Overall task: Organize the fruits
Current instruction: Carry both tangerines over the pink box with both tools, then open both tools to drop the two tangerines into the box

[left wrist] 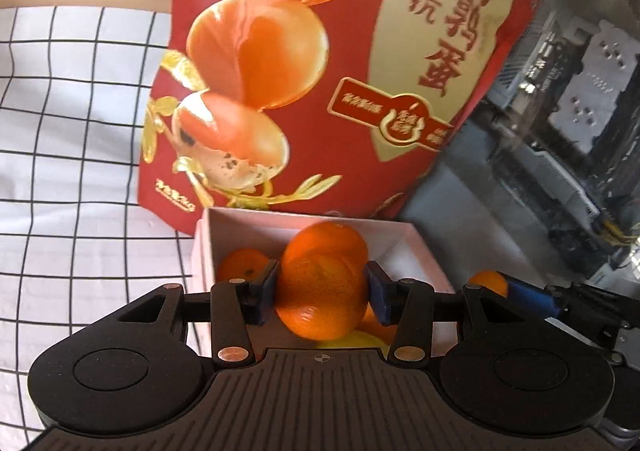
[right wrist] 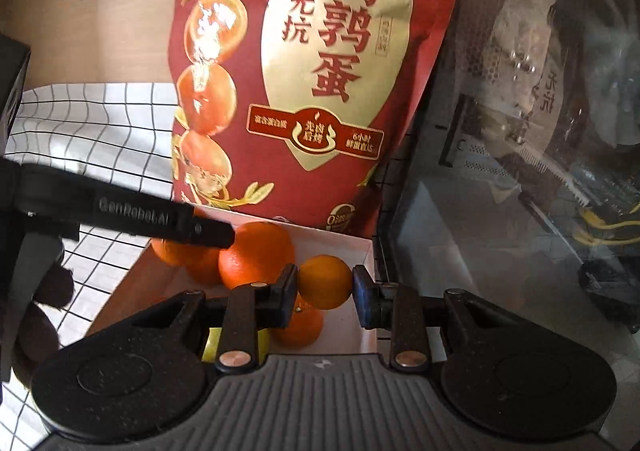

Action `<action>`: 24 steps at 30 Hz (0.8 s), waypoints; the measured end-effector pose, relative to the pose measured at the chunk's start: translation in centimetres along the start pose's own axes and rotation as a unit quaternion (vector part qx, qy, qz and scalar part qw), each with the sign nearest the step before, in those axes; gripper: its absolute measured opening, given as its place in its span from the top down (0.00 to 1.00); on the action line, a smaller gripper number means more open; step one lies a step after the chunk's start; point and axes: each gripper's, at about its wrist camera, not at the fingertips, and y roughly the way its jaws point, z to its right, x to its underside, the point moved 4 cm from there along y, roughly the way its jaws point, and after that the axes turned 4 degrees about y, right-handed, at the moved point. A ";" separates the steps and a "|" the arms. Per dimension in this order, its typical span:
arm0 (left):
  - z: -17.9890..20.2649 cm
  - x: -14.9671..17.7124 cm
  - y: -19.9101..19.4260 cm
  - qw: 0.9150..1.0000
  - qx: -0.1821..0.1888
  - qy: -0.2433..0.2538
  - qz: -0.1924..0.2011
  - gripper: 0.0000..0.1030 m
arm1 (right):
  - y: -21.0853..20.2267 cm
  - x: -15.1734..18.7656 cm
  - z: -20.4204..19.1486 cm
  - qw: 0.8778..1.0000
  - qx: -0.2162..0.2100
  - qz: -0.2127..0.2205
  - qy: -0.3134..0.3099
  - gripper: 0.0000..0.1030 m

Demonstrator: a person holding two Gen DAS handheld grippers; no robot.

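Note:
A white open box (left wrist: pixel 404 251) sits on the grid cloth and holds several oranges. My left gripper (left wrist: pixel 322 293) is shut on a large orange (left wrist: pixel 320 295) just above the box; another orange (left wrist: pixel 328 243) lies behind it and a small one (left wrist: pixel 242 265) at the box's left. My right gripper (right wrist: pixel 325 287) is shut on a small orange (right wrist: pixel 325 283) over the box's right part (right wrist: pixel 366 251). Two bigger oranges (right wrist: pixel 256 255) lie left of it, one (right wrist: pixel 298 325) below. The left gripper's arm (right wrist: pixel 120 211) crosses the right wrist view. The right gripper with its orange (left wrist: pixel 490 283) shows at the right of the left wrist view.
A tall red and gold snack bag (left wrist: pixel 320 71) stands right behind the box (right wrist: pixel 304 91). A glass-sided computer case (left wrist: pixel 560 131) stands at the right (right wrist: pixel 520 131). A white cloth with a black grid (left wrist: pixel 72 131) covers the table at the left. Something yellow (right wrist: pixel 210 345) lies low in the box.

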 end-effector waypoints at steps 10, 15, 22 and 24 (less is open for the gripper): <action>-0.1 -0.3 -2.0 0.999 -0.003 0.030 0.043 0.51 | 3.8 0.2 0.4 0.999 -0.010 -0.021 0.034 0.43; 0.5 1.4 -4.1 0.995 -0.038 0.063 0.067 0.51 | 4.1 1.1 0.7 0.998 -0.030 -0.025 0.050 0.38; 2.1 4.1 -7.7 0.983 -0.105 0.118 0.089 0.51 | 2.3 2.2 -1.0 0.997 -0.056 -0.029 0.047 0.34; 2.3 5.0 -8.8 0.982 -0.116 0.126 0.086 0.51 | 1.3 2.6 -1.7 0.997 -0.065 -0.026 0.041 0.31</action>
